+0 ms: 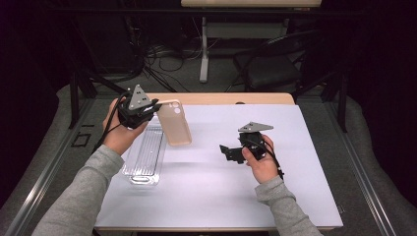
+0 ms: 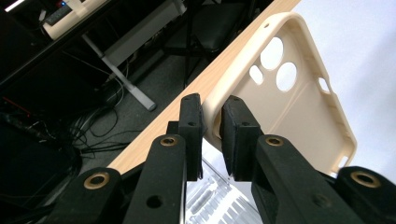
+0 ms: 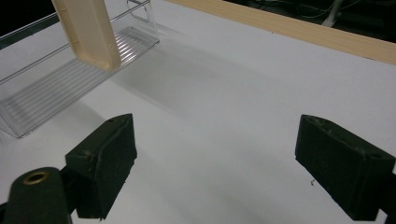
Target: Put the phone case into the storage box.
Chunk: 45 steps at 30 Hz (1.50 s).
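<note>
A beige phone case (image 1: pixel 174 123) hangs in the air over the left part of the table, held by one edge. My left gripper (image 1: pixel 153 109) is shut on that edge; in the left gripper view the case (image 2: pixel 299 102) shows its hollow inside and camera cutouts, with both pads (image 2: pixel 192 126) pinching its rim. The case (image 3: pixel 88 32) also appears at the top left of the right gripper view. My right gripper (image 1: pixel 227 153) rests low over the white table surface at centre right, its jaws open wide with nothing between them (image 3: pixel 215 163).
A clear ribbed plastic tray (image 1: pixel 145 157) lies on the white mat (image 1: pixel 216 191) below the case, near the left edge. The wooden table edge (image 1: pixel 231 98) runs along the back. Cables, a chair and table legs stand on the floor beyond.
</note>
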### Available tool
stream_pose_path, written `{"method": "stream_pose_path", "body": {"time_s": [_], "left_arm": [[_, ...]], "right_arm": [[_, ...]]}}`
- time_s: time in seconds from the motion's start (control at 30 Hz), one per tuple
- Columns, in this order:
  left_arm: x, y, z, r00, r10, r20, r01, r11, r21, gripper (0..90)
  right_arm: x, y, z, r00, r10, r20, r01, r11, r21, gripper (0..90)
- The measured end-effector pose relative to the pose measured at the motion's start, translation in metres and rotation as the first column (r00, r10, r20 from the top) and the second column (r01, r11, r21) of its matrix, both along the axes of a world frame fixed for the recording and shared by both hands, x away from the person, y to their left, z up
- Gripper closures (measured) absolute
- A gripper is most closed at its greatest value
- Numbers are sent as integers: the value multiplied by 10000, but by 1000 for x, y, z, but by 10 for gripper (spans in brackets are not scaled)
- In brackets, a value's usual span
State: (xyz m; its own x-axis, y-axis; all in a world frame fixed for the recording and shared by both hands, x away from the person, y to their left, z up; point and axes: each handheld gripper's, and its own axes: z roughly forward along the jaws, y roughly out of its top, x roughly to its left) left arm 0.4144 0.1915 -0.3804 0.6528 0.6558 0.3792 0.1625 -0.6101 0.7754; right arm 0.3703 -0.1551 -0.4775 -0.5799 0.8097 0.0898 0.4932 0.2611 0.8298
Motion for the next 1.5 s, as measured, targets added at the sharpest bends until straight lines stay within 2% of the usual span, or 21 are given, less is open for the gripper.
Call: {"method": "stream_pose_path", "body": {"time_s": [0.17, 0.33, 0.47, 0.53, 0.67, 0.77, 0.9, 1.07, 1.2, 1.4, 1.5], "left_arm": [[7, 0, 3, 9999, -29, 163, 26, 9998, 194, 790], [15, 5, 5, 10000, 60, 50, -61, 9995, 295, 790], [18, 8, 8, 9998, 124, 168, -130, 9991, 393, 790], [19, 10, 10, 9993, 139, 348, -151, 9993, 354, 790], [21, 14, 13, 9982, 315, 501, -316, 9995, 21, 789], [23, 18, 16, 9984, 237, 507, -228, 9996, -183, 790], [26, 22, 21, 9982, 221, 561, -218, 9998, -46, 789], [30, 27, 27, 9963, 427, 749, -439, 9989, 147, 788], [35, 32, 30, 9966, 545, 613, -554, 9984, 130, 788], [41, 43, 29, 9958, 631, 670, -639, 9979, 104, 789], [44, 49, 27, 9957, 610, 692, -627, 9978, 230, 789]], "right_arm": [[-3, 1, -2, 9998, -105, 167, 106, 9999, -57, 111], [-6, 1, -4, 9980, -419, 463, 424, 9991, -88, 99], [-9, -1, -4, 9973, -487, 546, 489, 9988, -21, 85], [-10, -2, -5, 9964, -543, 645, 547, 9985, -44, 82], [-12, -4, -9, 9960, -661, 608, 666, 9978, -70, 81], [-14, -5, -11, 9961, -693, 540, 695, 9976, -10, 81], [-16, -6, -12, 9958, -730, 552, 728, 9973, 54, 81], [-17, -5, -12, 9952, -697, 683, 698, 9976, 15, 82], [-18, -6, -12, 9949, -719, 709, 720, 9974, 19, 81], [-17, -7, -13, 9948, -766, 674, 772, 9970, -52, 81], [-17, -8, -14, 9939, -823, 739, 829, 9965, -46, 82]]}}
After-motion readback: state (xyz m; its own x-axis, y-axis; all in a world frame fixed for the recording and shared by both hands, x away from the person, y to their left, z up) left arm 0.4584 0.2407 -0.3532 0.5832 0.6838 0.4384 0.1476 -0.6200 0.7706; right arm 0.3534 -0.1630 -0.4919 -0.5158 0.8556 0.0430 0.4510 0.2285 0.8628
